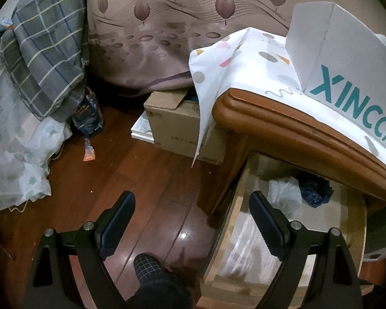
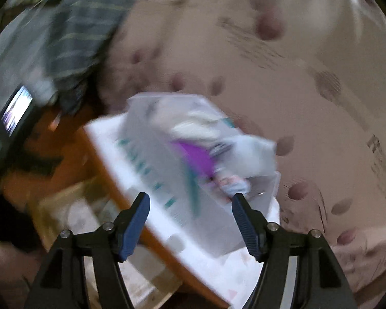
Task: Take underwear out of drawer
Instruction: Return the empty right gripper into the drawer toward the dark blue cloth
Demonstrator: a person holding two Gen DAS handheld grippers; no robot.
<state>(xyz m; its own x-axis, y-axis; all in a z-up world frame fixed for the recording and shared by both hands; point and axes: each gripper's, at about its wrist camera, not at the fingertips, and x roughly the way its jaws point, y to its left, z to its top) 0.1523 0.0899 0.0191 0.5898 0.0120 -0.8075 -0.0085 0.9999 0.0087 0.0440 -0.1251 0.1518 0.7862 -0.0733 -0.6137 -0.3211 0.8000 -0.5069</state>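
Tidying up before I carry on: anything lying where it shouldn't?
Yes. An orange-tipped wrapper lies loose on the wooden floor, and the patterned cloth hangs askew off the nightstand corner.

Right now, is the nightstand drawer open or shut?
Open. The drawer is pulled out from under the nightstand top, showing a white garment and a dark blue one inside.

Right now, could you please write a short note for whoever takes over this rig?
Left claw: open, empty, above the floor beside the drawer.
Right claw: open, empty, over the white box on the nightstand; view blurred.
Drawer is open. White cloth and dark blue cloth lie at its back.
Left: pick the underwear out of the drawer.
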